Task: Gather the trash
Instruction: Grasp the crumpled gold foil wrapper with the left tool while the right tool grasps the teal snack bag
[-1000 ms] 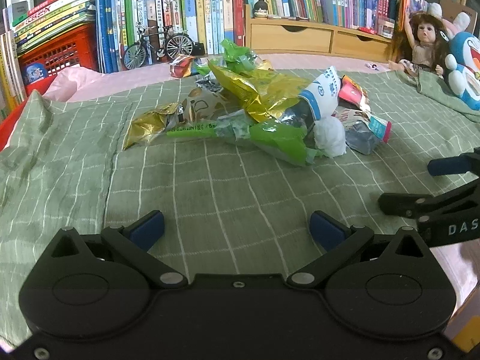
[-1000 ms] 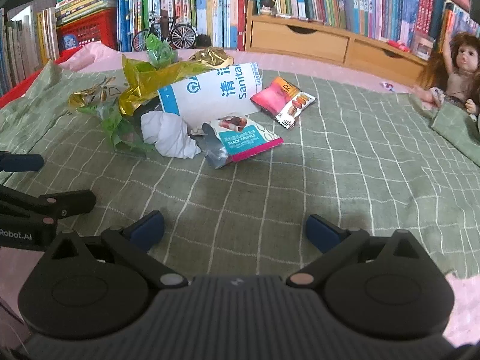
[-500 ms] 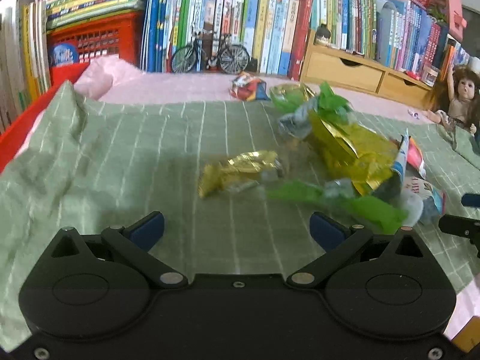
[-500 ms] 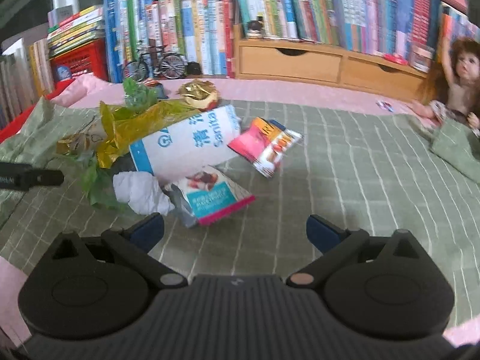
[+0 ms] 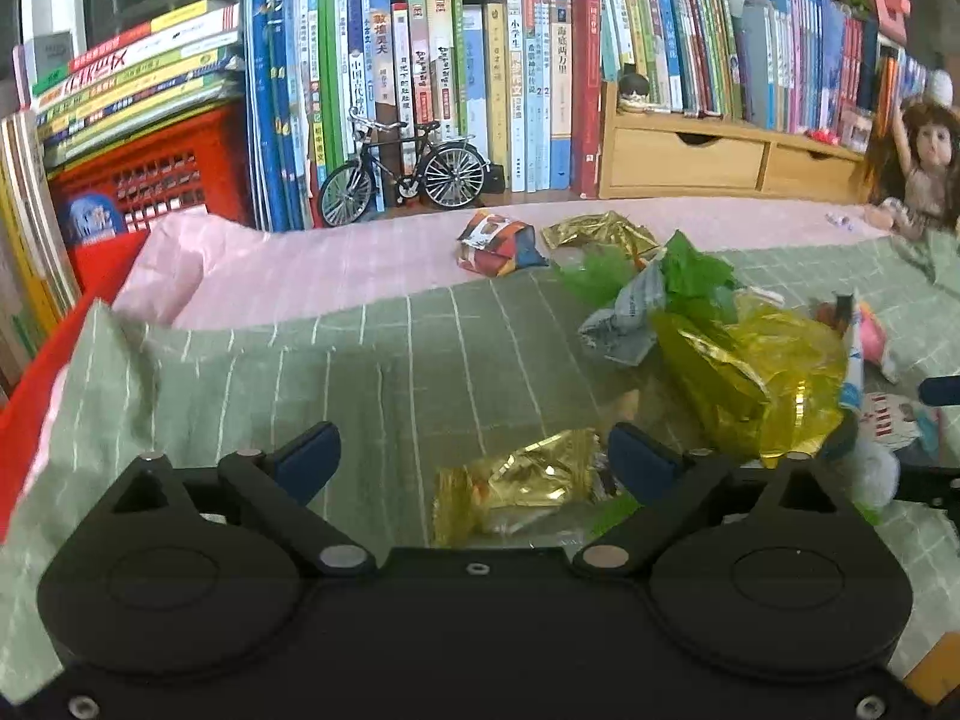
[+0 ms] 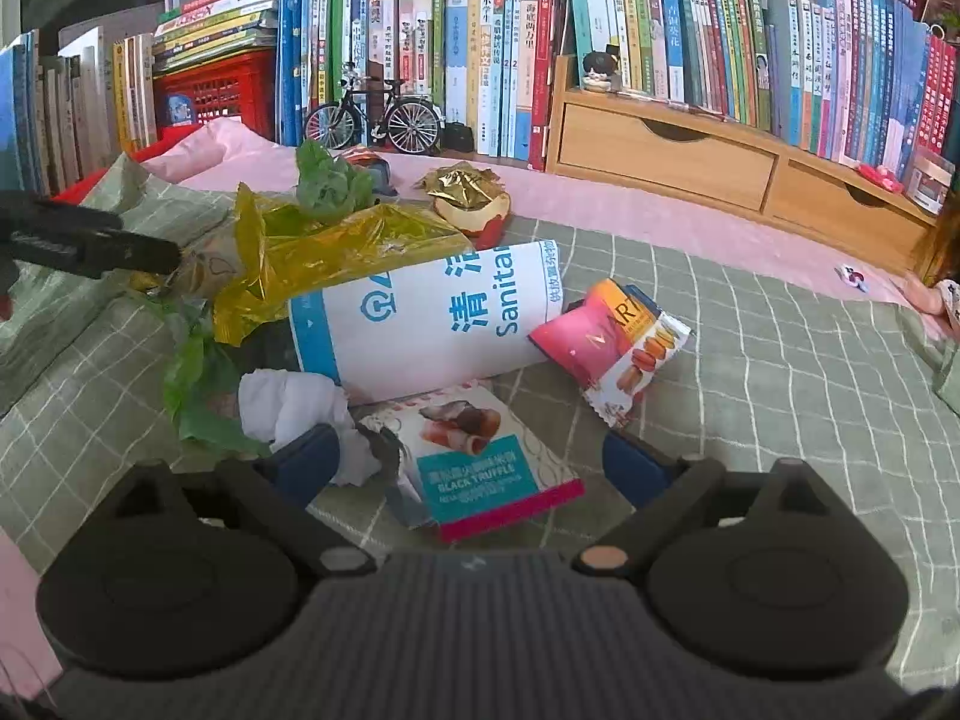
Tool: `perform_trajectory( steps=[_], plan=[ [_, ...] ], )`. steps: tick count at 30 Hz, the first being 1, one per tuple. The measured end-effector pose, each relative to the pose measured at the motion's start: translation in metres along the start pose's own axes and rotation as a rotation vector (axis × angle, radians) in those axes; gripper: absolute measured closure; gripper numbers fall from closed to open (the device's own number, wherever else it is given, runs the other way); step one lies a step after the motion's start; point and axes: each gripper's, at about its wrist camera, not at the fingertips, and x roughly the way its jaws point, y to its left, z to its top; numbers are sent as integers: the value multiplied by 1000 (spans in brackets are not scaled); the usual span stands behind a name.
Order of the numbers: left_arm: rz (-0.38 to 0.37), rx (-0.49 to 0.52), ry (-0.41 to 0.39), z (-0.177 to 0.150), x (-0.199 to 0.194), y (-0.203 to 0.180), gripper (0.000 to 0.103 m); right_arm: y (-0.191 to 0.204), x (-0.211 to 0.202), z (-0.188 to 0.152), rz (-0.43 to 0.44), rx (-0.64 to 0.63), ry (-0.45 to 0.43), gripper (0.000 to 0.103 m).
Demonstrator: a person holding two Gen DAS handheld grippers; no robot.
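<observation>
You are holding two grippers over a green checked cloth (image 6: 750,396) strewn with trash. The left gripper (image 5: 474,456) is standing released, its two blue-tipped fingers spread wide, with one crumpled gold wrapper (image 5: 516,480) lying on the cloth between them, nearer the right finger. The right gripper (image 6: 474,462) is likewise standing released, its fingers flanking one teal-and-magenta packet (image 6: 480,468) that is reading "BLACK TRUFFLE"; one crumpled white tissue (image 6: 294,408) is touching its left finger.

Behind the packet, one white-and-blue bag (image 6: 432,324) is lying on its side, showing Chinese characters and the letters "Sanitar", the rest curving out of sight. Leaning on its right end is one pink snack pouch (image 6: 612,348) printed with macarons; its lettering is perhaps "NARA", though the crease is making that uncertain. One large yellow foil bag (image 6: 324,252) is draped over the pile, with green film (image 6: 330,180) poking up behind it and more green film (image 6: 198,384) spreading beside the tissue. One gold foil ball (image 6: 468,195) is sitting on the pink sheet (image 6: 660,222) beyond, and one folded red-and-blue wrapper (image 5: 498,243) is resting near it.

At the back, one model bicycle (image 5: 402,171), one red crate (image 5: 150,174), one two-drawer wooden shelf (image 6: 720,162) and one doll (image 5: 918,174) are standing before rows of books.
</observation>
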Motion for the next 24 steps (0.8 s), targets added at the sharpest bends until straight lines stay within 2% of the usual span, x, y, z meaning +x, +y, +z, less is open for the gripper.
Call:
perform_trajectory(
  steps=[3, 5, 8, 13, 14, 15, 17, 18, 21, 24],
  plan=[
    [-13, -35, 17, -4, 7, 4, 21, -2, -3, -3, 10, 10, 0, 8],
    [-47, -107, 35, -9, 12, 13, 33, -2, -4, -5, 9, 7, 2, 10],
    [-89, -186, 63, -15, 20, 24, 34, -2, -2, -6, 23, 22, 8, 13],
    [-79, -213, 42, -16, 22, 30, 34, 2, 2, -4, 10, 20, 0, 13],
    [-83, -224, 41, -16, 23, 32, 37, 3, 2, -3, 8, 11, -7, 14],
    [-81, -231, 39, -16, 24, 33, 39, 4, 2, -2, 11, 3, -12, 17],
    [-77, -248, 30, -16, 26, 35, 46, 6, 3, -1, 11, -1, -21, 30],
    [-77, -262, 22, -16, 26, 37, 48, 5, 3, 0, 8, 7, -23, 45],
    [-84, -290, 7, -15, 24, 40, 52, 3, 2, -1, 10, 29, -32, 50],
    [-71, -295, 0, -16, 21, 41, 54, 2, -4, -3, 9, 37, -43, 51]
  ],
)
